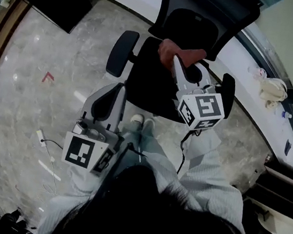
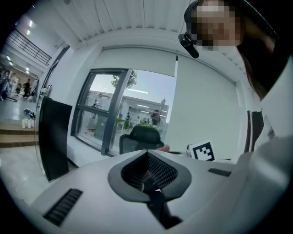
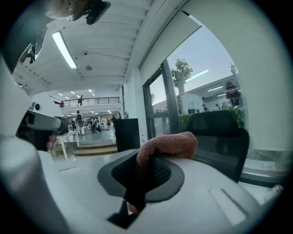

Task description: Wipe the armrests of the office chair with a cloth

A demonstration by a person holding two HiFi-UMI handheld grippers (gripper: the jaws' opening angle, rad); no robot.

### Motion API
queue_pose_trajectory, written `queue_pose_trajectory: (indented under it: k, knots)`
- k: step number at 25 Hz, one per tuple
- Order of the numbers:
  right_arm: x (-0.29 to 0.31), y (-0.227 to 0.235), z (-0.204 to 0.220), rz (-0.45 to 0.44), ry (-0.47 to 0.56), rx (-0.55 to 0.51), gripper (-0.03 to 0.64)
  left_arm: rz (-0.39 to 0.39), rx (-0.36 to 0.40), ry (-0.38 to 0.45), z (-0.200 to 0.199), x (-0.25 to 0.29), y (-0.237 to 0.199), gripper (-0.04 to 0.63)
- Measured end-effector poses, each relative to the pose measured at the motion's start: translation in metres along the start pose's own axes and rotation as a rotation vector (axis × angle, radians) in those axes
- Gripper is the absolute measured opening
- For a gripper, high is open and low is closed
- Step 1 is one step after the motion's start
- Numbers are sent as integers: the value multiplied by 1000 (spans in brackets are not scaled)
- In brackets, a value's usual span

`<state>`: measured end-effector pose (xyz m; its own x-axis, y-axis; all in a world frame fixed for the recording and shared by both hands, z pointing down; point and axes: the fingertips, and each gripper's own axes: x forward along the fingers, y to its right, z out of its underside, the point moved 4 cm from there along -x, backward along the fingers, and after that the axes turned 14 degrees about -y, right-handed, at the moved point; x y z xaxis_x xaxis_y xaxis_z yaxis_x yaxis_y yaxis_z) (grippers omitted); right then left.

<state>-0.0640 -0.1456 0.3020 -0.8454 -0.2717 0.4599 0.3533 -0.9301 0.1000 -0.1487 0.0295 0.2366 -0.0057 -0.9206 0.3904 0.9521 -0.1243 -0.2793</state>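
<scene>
Office chair (image 1: 156, 85) sits in front of the person, seat facing them. It has 2 armrests: 1 at the head view's left (image 1: 121, 52), 1 at its right (image 1: 227, 91). Cloth is on neither, so wiping isn't started yet, by my read.

Right gripper (image 1: 180, 64) is over the seat, between the armrests and nearer the right-hand one. Jaws are clenched on the pink cloth (image 3: 169, 145). The grip takes only 1 fold; the rest is bunched up over the jaw tips.

Left gripper (image 2: 149, 176) is low at the seat's front-left corner, just short of the left-hand armrest. Jaws look pressed together with nothing between them. Its view is dark right at the tips, so that's probably, not certainly.

Risks from here:
- Chair swivels or rolls off when the cloth presses sideways on an armrest. Nothing is bracing it, and the left gripper is free to do that.
- Cloth drags out of the pinch on the pad surface, because the hold is narrow.
- Bunched cloth means hard jaw tips may scrape the pad instead of the fabric.
- Height over the seat is hard to judge from the head view, so coming down on the armrest could miss or hit hard.
</scene>
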Motion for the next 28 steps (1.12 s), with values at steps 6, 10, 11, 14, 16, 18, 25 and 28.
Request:
queue_pose_trajectory:
  k: [6, 10, 11, 14, 16, 18, 25, 28]
  knots:
    - [149, -11, 15, -112, -93, -110, 25, -127, -81, -42, 40, -17, -60, 2]
    - [225, -24, 29, -106, -192, -214, 25, -159, -141, -61, 65, -33, -85, 2]
    - [241, -25, 33, -90, -220, -252, 25, -166, -149, -63, 69, -35, -90, 2]
    - [289, -26, 55, -70, -337, -365, 25, -196, -187, -60, 80, -41, -106, 2]
    - [315, -26, 78, -85, -445, -417, 25, -214, -223, -49, 86, -41, -115, 2]
    - [332, -28, 104, -113, -555, -432, 25, -223, -256, -41, 90, -37, -121, 2]
    - [328, -65, 127, -279, -668, -353, 23, -199, -275, -37, 97, -29, -128, 2]
    - [307, -94, 135, -403, -704, -341, 23, -176, -283, -41, 94, -20, -129, 2]
